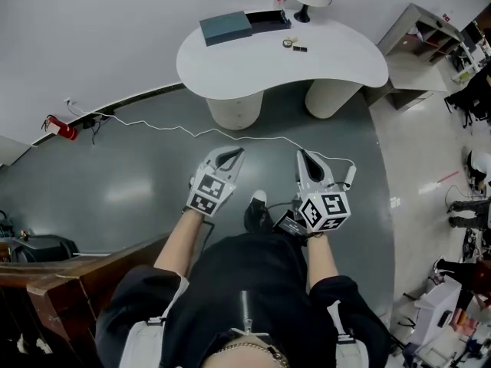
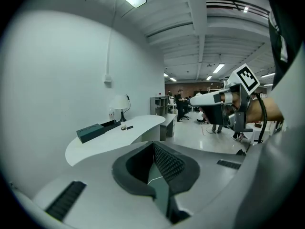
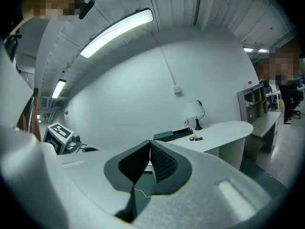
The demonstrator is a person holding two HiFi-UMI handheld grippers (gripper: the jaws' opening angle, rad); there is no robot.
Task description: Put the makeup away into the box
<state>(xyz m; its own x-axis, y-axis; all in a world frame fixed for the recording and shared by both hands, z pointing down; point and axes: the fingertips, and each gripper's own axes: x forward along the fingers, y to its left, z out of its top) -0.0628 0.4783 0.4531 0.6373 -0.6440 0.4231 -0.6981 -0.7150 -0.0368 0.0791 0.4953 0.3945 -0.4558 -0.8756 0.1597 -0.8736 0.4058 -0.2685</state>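
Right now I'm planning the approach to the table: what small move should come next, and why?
Probably step closer to the white table. Both the left gripper and the right gripper are shut and empty over the floor, well short of the small makeup pieces and the box lying on that table.

A teal box (image 1: 225, 27) lies flat, a black tray (image 1: 267, 19) against it; two small makeup pieces (image 1: 288, 43) sit together nearby.

Held forward side by side, left claw (image 1: 236, 153) and right claw (image 1: 301, 154) look closed.
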